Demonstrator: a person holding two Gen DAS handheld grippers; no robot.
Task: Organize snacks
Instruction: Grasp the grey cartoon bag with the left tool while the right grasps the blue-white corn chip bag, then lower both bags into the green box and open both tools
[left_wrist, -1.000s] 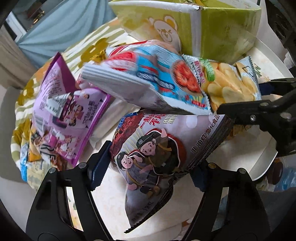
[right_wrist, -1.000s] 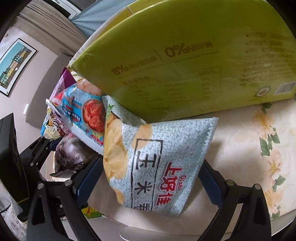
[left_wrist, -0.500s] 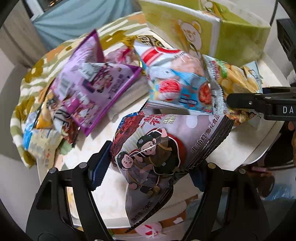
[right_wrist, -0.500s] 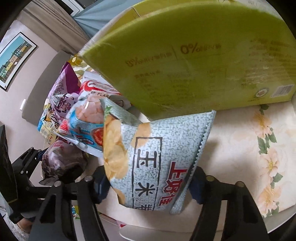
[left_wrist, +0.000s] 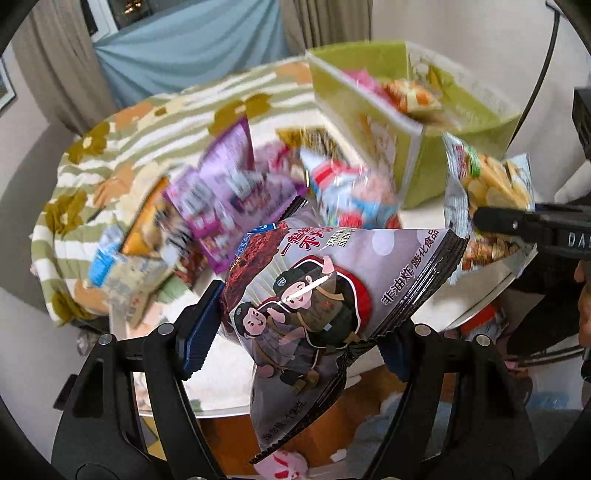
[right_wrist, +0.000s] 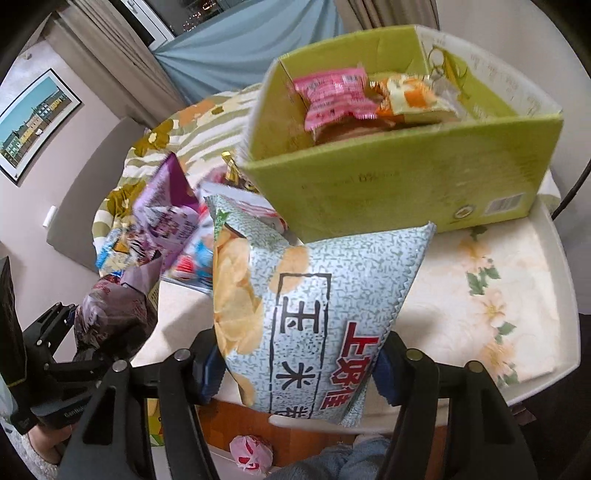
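Left gripper (left_wrist: 295, 332) and right gripper (right_wrist: 295, 373): black plastic linkage arms, silver pivot screws, blue ribbed finger pads (left_wrist: 197, 332), white lettering on the housing.

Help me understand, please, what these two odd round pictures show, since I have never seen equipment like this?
No robot here: a person holds a two-finger gripper in each hand, and a fisheye camera on each looks forward along its fingers. In the left view, the left gripper is shut on a purple snack bag with cartoon figures. In the right view, the right gripper is shut on a pale blue chip bag. Both are lifted above a table with a floral cover. Behind stands an open green box, already holding a pink packet and an orange one. More loose snack bags lie in a blurred pile to the left.
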